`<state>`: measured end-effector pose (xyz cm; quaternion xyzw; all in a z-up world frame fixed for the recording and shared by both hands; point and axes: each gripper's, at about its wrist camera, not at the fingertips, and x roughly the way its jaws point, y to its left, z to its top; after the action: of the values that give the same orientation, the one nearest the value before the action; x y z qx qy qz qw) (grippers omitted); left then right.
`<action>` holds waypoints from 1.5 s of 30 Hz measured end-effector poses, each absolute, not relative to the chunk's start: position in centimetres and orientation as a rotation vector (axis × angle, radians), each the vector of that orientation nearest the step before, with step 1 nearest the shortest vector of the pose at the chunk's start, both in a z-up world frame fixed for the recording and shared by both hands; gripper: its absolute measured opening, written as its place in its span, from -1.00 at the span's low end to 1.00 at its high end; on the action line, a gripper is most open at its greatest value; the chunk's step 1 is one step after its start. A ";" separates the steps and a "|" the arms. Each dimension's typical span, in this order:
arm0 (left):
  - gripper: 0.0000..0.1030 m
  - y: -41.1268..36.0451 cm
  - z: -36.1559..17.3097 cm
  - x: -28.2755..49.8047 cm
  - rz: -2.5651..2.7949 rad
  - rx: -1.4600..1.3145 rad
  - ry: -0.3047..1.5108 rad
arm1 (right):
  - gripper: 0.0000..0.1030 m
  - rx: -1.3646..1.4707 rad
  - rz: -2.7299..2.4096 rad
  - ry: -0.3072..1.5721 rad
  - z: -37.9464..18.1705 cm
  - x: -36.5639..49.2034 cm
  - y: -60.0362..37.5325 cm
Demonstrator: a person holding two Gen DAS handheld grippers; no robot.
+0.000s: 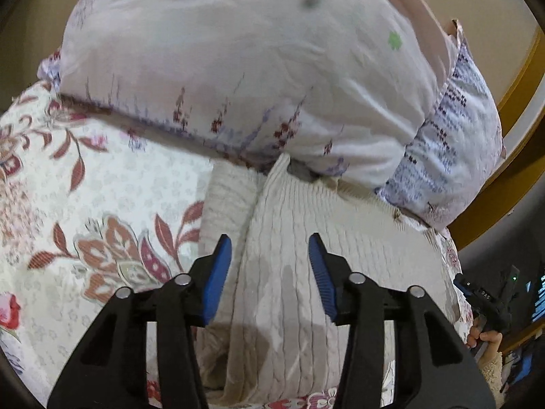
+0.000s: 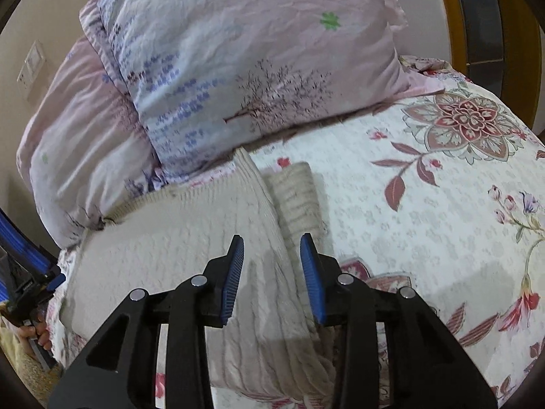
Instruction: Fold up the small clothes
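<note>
Cream cable-knit sweater (image 1: 289,238) laid out on a floral bedspread (image 1: 102,187), top edge tucked against the foot of a pale pillow (image 1: 238,68) printed with small red and purple sprigs. In the left wrist view, one sleeve folded in along the sweater's left side, forming a raised ridge up the knit. Left gripper (image 1: 270,243) poised just above the sweater body, blue pads parted to a moderate gap with only open knit showing between them, nothing clamped. At the far right of that view, beyond the bedspread's right edge, a hand (image 1: 485,337) in a fuzzy cuff wrapped around the handle of the other tool.

In the right wrist view, two pillows stacked along the head of the bed, the upper pillow (image 2: 255,68) bearing a tree print and a green clover mark, the lower one (image 2: 85,136) pink and creased. Sweater (image 2: 170,238) spread below them, its right edge doubled over in a long fold, a ribbed cuff (image 2: 296,187) lying just beside that fold on the bedspread (image 2: 425,204). Right gripper (image 2: 271,242) hovering over that folded edge, jaws partly apart, pads clear of the fabric, holding nothing. Wooden bed frame (image 2: 442,0) at the upper right corner.
</note>
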<state>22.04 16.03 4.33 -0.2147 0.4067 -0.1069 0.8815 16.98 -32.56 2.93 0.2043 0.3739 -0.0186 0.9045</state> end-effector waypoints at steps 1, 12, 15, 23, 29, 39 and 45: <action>-0.23 15.9 4.1 22.1 -0.223 -0.446 0.856 | -0.29 0.416 -0.041 0.782 2.7 16.9 -32.5; -0.88 15.0 2.7 22.1 -0.251 -0.412 0.925 | -0.83 0.366 -0.033 0.815 2.4 16.7 -31.5; -0.90 15.4 3.1 21.6 -0.254 -0.401 0.923 | -0.83 0.376 -0.037 0.803 3.0 16.0 -31.4; -0.90 15.9 2.7 21.0 -0.246 -0.374 0.942 | -0.83 0.343 -0.086 0.832 2.6 14.7 -30.9; -0.79 15.8 2.0 21.1 -0.236 -0.384 0.947 | -0.81 0.263 -0.136 0.863 1.9 16.2 -30.0; -0.23 14.0 5.8 19.6 -0.305 -0.366 0.806 | -0.49 0.105 -0.031 0.771 5.2 16.3 -24.3; -0.12 10.9 4.5 20.1 -0.333 -0.309 0.853 | -0.45 0.050 0.072 0.819 3.9 18.1 -20.0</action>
<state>20.12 10.93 4.51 -0.1485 0.4101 -0.1603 0.8855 18.10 -19.97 3.91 0.0242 0.3979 0.0350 0.9164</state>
